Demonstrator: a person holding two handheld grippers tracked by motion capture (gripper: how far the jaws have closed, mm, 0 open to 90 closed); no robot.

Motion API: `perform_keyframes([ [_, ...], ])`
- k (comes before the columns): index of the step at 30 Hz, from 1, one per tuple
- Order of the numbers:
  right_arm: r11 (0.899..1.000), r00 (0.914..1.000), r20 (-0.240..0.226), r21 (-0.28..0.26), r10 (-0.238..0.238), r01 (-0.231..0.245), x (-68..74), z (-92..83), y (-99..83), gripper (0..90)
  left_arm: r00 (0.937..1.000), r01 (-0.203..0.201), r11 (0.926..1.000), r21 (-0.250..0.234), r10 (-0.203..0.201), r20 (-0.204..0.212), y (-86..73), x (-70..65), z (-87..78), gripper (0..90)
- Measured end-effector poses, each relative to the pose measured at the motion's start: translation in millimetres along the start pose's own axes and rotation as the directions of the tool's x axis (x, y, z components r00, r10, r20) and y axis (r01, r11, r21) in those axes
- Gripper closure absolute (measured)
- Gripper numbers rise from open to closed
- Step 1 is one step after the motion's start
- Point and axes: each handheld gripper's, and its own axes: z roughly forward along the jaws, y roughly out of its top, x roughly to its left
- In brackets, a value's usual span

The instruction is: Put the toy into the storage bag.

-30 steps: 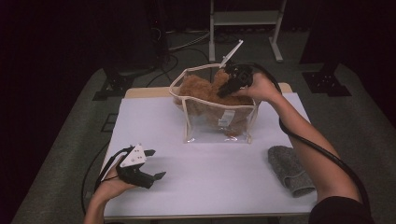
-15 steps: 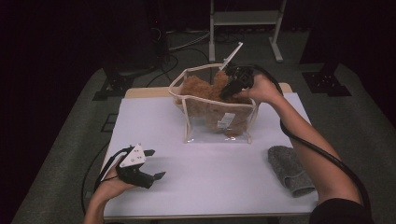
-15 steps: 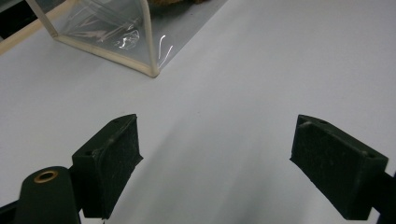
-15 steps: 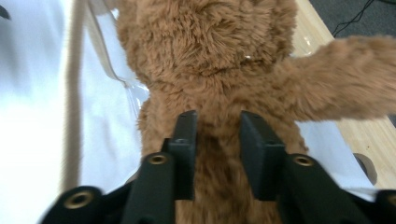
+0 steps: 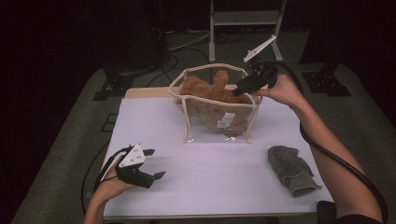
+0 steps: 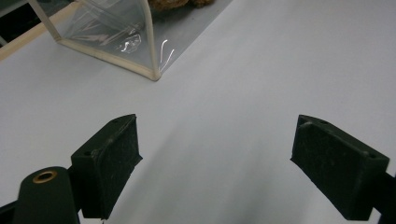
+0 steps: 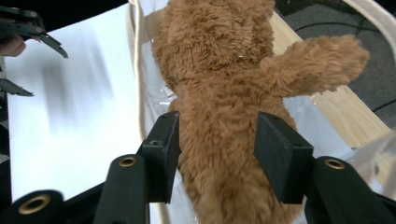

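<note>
A brown teddy bear (image 5: 205,91) lies inside a clear plastic bag with a cream trim (image 5: 219,119), at the far middle of the white table (image 5: 224,186). My right gripper (image 5: 238,89) hovers at the bag's right rim and points into it. Its jaws have just been opening. In the right gripper view the bear's body (image 7: 224,93) lies between the spread pads (image 7: 163,149), which do not squeeze it. My left gripper (image 5: 154,163) rests open over the bare table near the front left. The bag's corner (image 6: 112,32) shows ahead of it in the left gripper view.
A grey knitted mitten (image 5: 292,170) lies on the table at the front right. A wooden strip (image 5: 140,92) borders the table's far edge. A white frame (image 5: 243,18) and dark stands rise on the floor behind.
My right gripper has drawn back to the right and slightly up from the bag, and its jaws have spread apart. The bear stays in the bag. The left gripper has not moved.
</note>
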Motion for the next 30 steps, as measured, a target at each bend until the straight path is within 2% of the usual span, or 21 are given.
perform_keyframes([
  [15, 0.996, 0.9994, 0.024, -0.083, 0.025, -0.022, 19.3, -52.5, -35.5, 44.9, 1.0, 0.007, 1.0, 0.001, -0.007, -0.006, 0.6, -1.4, 1.4, 12.8],
  [23, 0.994, 0.9985, 0.04, -0.101, 0.038, -0.034, 27.3, -70.0, -59.3, 43.1, 0.9998, 0.02, 0.9998, -0.003, -0.02, -0.009, 0.1, -1.1, 1.5, 11.7],
  [30, 0.993, 0.9971, 0.051, -0.103, 0.056, -0.051, 29.8, -78.4, -79.6, 42.1, 0.9997, 0.02, 0.9998, -0.005, -0.02, -0.012, 0.7, -1.5, 0.8, 11.7],
])
